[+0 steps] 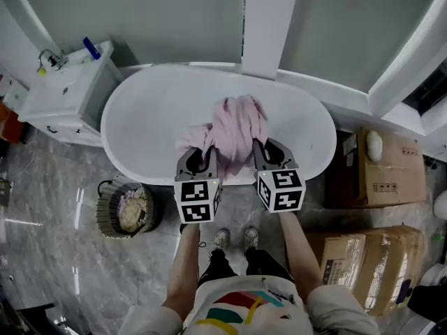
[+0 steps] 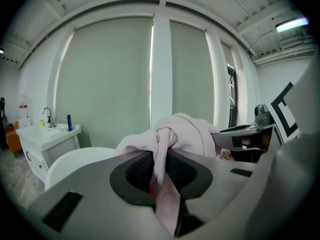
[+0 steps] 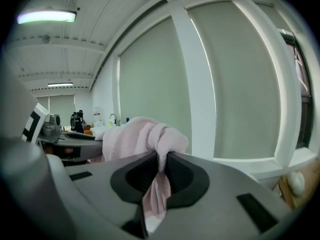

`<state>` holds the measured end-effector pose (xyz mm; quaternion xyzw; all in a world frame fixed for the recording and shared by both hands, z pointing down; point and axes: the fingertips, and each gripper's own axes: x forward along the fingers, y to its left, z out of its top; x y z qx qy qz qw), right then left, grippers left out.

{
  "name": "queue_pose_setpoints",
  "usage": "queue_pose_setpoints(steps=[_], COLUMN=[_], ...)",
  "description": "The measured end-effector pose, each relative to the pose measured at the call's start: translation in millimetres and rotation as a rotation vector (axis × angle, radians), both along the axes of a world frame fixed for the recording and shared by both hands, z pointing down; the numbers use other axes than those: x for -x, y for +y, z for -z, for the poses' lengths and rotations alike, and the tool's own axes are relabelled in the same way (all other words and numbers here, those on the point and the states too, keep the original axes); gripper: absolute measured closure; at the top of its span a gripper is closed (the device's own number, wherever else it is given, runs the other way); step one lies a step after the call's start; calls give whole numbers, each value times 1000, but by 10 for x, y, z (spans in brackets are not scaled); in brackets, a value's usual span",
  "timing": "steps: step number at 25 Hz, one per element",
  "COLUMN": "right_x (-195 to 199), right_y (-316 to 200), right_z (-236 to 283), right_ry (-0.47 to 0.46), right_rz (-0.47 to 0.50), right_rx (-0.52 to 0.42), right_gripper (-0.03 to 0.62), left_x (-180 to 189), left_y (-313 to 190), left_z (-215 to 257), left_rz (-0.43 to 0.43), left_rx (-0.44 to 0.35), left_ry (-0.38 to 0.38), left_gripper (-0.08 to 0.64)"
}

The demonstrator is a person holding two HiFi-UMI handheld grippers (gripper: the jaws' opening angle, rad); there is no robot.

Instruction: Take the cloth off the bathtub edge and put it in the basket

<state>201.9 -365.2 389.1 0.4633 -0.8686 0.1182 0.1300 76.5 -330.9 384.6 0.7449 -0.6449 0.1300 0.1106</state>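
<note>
The basket point(image 1: 105, 222) stands on the floor at the person's left, just beside the bathtub point(image 1: 147, 128); some crumpled pale fabric lies in it. The pink cloth point(image 1: 234, 131) is not in the basket; it hangs bunched between the two grippers, above the near part of the tub. The left gripper point(image 1: 200, 160) has its jaws nearly together, and they pinch a fold of the cloth; a strip of it passes down between the pads. The right gripper point(image 1: 271, 156) pinches another fold in the same way, with only a narrow gap that the cloth fills. Both forearms reach forward from the body, almost parallel; the grippers are side by side, near each other, and point toward the tub; their marker cubes face up to the head view.
</note>
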Motion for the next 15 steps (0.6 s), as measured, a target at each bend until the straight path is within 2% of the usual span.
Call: queue_pose_setpoints(steps=[4,8,12,15], right_x=[56,80,98,192], right_y=[-14,130,235,337], right_z=[875,1506,1842,1948], right_ry=[-48,-116,-198,-191], right_rz=[25,64,105,128], right_rx=[-135,-232,-274,-290], right_gripper=[535,535,535,535], left_x=[34,35,44,128], left_y=[35,218,347,456], left_z=[848,1490,1865,1974], left_rz=[14,45,67,96], left_rx=[-114,-226,-309,-329], left_ry=[-27,-52,-80,-81], left_gripper=[479,479,479,479])
